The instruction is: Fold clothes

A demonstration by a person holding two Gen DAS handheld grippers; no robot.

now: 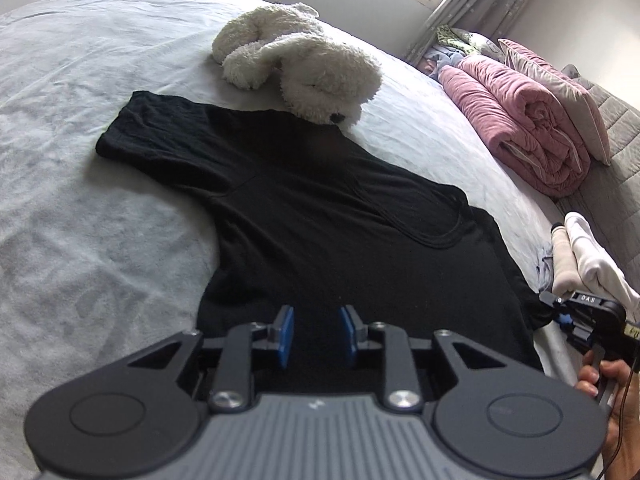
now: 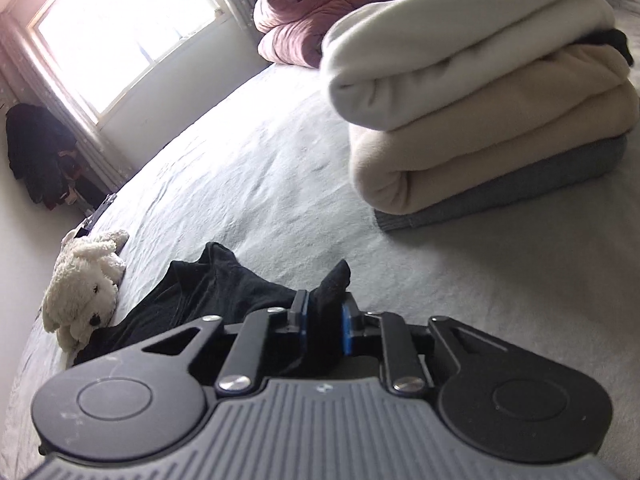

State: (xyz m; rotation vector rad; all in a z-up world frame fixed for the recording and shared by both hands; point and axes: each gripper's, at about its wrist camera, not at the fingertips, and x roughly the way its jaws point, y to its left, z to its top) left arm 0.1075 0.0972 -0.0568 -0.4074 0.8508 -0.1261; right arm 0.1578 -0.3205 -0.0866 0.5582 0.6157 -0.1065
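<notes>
A wide bed (image 1: 80, 80) with a pale grey sheet fills the room. Bright daylight pours through a window (image 2: 120, 36) flanked by patterned curtains (image 1: 452, 4); the walls (image 2: 168, 92) are plain white.

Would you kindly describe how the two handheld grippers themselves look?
Both the left gripper and right gripper look alike: a ribbed grey body, two round black discs, black linkage arms with silver screws, and blue pads.
</notes>
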